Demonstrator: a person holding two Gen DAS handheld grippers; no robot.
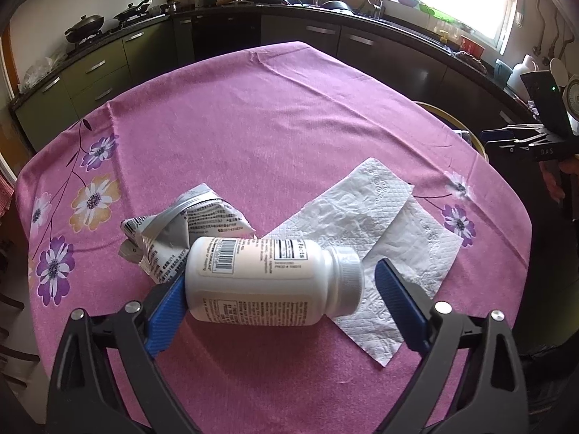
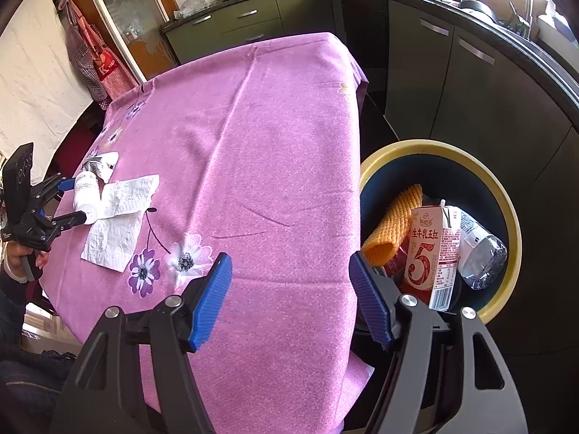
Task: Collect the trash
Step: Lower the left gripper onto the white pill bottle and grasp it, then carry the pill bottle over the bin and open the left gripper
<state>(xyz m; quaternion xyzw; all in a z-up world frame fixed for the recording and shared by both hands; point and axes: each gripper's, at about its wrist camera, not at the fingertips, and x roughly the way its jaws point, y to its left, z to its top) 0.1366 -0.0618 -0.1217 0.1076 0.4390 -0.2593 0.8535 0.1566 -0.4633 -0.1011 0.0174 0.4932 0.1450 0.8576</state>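
Note:
A white pill bottle [image 1: 267, 282] lies on its side on the pink tablecloth [image 1: 271, 126], between the fingers of my left gripper [image 1: 275, 293]. The left pad touches the bottle's base; the right pad stands a little off its cap, so the jaws are open around it. A crumpled silver wrapper [image 1: 188, 228] lies behind the bottle, and white paper napkins [image 1: 380, 238] lie to its right. My right gripper [image 2: 289, 296] is open and empty over the table's edge beside the trash bin [image 2: 506, 195]. The bottle [image 2: 85, 195] and left gripper [image 2: 77, 199] show far left in the right wrist view.
The yellow-rimmed bin holds a red milk carton [image 2: 430, 253], an orange mesh sleeve [image 2: 394, 224] and a crushed plastic bottle [image 2: 481, 253]. Dark kitchen cabinets [image 2: 470, 90] ring the table. The right gripper [image 1: 524, 141] shows at the right in the left wrist view.

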